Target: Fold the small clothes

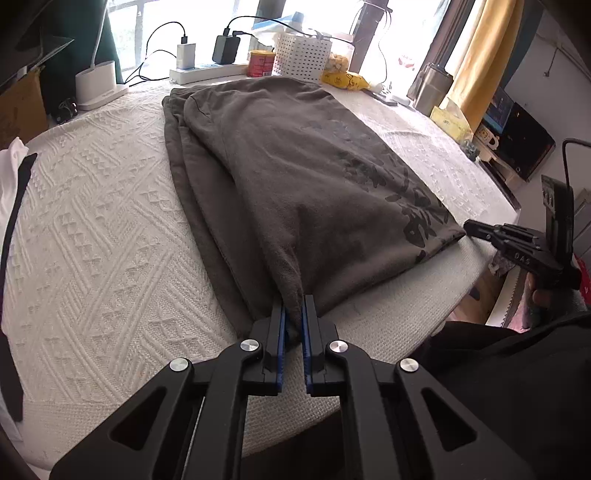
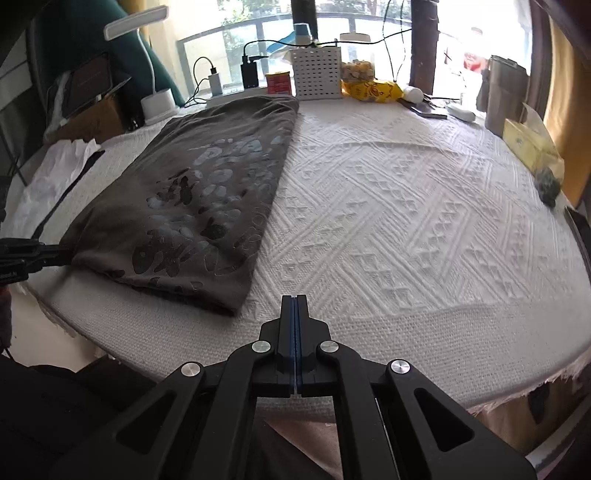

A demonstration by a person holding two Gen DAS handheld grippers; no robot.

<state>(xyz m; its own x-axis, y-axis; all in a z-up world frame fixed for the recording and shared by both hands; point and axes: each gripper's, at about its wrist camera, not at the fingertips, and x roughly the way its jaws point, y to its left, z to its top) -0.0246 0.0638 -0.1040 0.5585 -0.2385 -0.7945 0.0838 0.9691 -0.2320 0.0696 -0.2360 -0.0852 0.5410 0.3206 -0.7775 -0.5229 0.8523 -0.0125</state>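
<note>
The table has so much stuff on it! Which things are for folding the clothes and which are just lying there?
For the folding:
brown T-shirt
left gripper, pinching the shirt's near corner
right gripper, shut, holding nothing

Just lying about:
white basket
red can
yellow snack bag
desk lamp
power strip

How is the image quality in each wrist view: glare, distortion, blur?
Left wrist view: window blown out behind the shelf clutter, strong fisheye bend, brown shirt sharp. Right wrist view: glare at upper right, shirt print shines pale, white table cover slightly soft toward the edges.
</note>
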